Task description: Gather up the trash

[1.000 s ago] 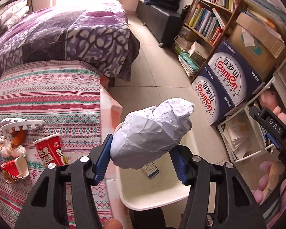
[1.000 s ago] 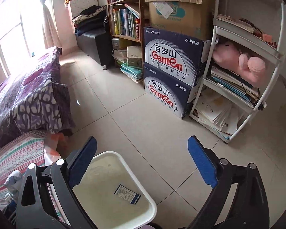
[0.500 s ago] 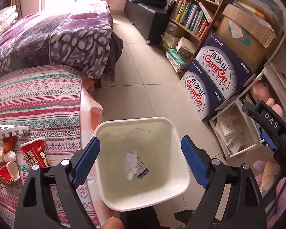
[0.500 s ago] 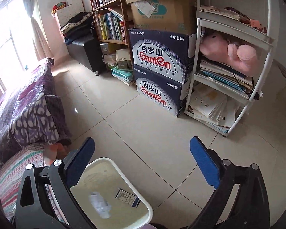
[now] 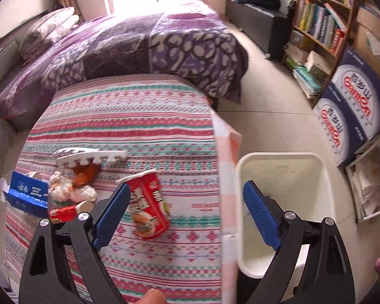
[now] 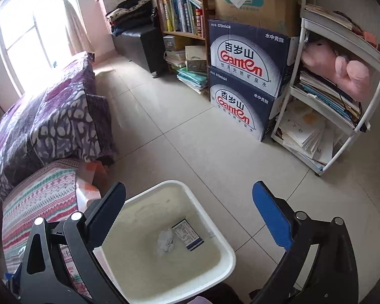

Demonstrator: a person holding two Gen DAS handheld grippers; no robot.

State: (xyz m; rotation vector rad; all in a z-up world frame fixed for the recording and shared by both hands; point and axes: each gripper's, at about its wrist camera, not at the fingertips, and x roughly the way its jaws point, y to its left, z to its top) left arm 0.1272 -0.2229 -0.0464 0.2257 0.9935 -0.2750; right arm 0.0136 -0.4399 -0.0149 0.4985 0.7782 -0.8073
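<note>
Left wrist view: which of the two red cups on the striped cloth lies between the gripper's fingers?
The larger red cup, on its side with the white rim up-left; the smaller one lies outside the left gripper.

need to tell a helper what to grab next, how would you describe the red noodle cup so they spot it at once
Start at the striped pink, red and teal cover beside the white bin. The red noodle cup lies tipped on its side, nearest the bin. Unlike the cluster further from the bin, it lies alone and whole, with food pictures on its side.
</note>
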